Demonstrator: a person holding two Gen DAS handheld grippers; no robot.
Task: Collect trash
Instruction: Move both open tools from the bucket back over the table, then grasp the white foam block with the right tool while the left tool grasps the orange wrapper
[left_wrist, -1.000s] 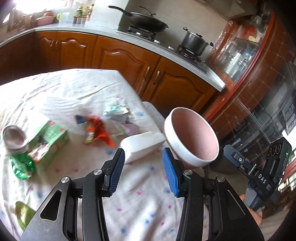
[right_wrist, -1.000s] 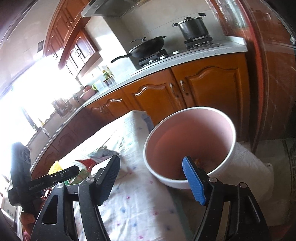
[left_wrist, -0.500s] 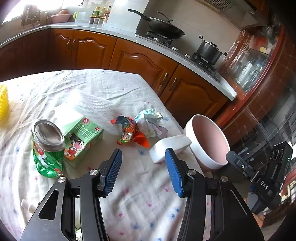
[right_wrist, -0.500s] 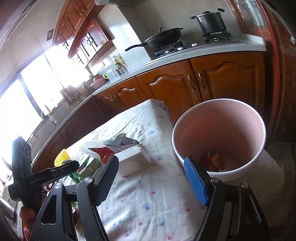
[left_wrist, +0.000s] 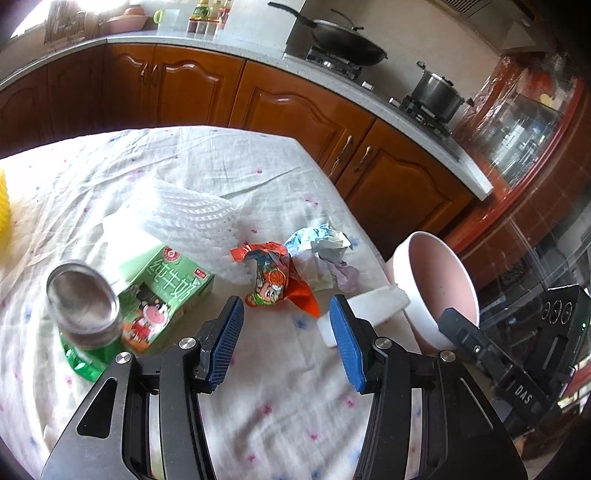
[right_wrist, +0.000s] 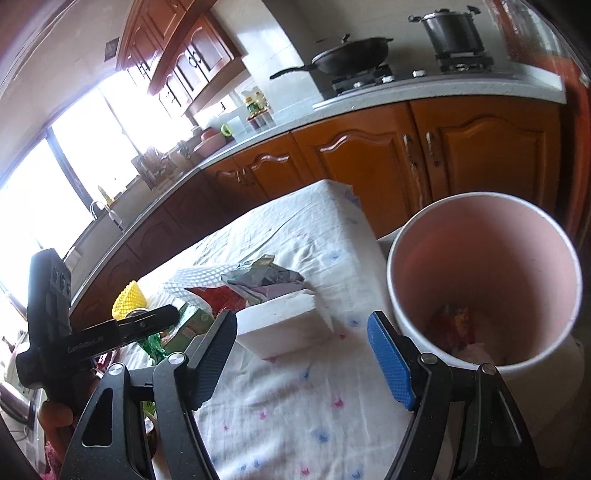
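My left gripper (left_wrist: 286, 338) is open and empty above the clothed table (left_wrist: 288, 417). Just beyond it lie an orange snack wrapper (left_wrist: 279, 284), a crumpled foil wrapper (left_wrist: 323, 242), a white foam block (left_wrist: 369, 308), a green milk carton (left_wrist: 168, 295), a green can (left_wrist: 85, 314) and white foam netting (left_wrist: 192, 214). A pink bin (left_wrist: 436, 291) stands off the table's right edge. My right gripper (right_wrist: 303, 356) is open and empty, between the foam block (right_wrist: 284, 328) and the bin (right_wrist: 484, 273), which holds some trash (right_wrist: 454, 325).
A yellow foam net (right_wrist: 127, 301) lies at the table's far left. Wooden cabinets (left_wrist: 295, 110) and a counter with a wok (left_wrist: 343, 46) and a pot (left_wrist: 436, 94) run behind. The other gripper's handle (left_wrist: 517, 373) shows at the right.
My left gripper has swung left, away from the bin and back over the trash on the table. My right gripper has drawn back, so the foam block and more of the table show.
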